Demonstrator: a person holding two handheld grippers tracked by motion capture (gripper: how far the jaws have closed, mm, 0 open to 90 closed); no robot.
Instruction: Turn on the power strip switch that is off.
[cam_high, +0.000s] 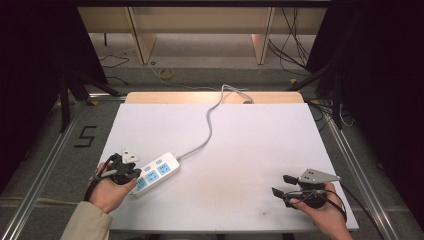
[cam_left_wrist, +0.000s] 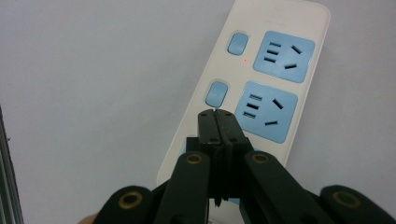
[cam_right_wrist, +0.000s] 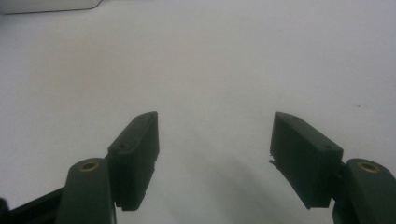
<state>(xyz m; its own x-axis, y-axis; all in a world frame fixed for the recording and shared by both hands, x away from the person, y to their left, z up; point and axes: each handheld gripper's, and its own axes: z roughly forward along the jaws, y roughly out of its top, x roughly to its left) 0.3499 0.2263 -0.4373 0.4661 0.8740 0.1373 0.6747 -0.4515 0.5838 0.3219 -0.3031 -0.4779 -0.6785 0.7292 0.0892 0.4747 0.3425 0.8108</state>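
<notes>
The left claw (cam_left_wrist: 217, 122), jaws pressed together, is held above the glossy white power strip (cam_left_wrist: 261, 60); the right claw (cam_right_wrist: 212, 154) is spread wide, empty, over the matte tabletop (cam_right_wrist: 224, 60).

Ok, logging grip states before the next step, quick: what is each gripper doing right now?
Left gripper: shut, holding nothing, tips over the power strip.
Right gripper: open, empty, above the bare table.

a white table (cam_high: 240, 150) stands on a grey floor (cam_high: 45, 145) marked with a black 5 (cam_high: 85, 136); loose cables (cam_high: 295, 45) and wooden panels (cam_high: 142, 37) lie beyond.
</notes>
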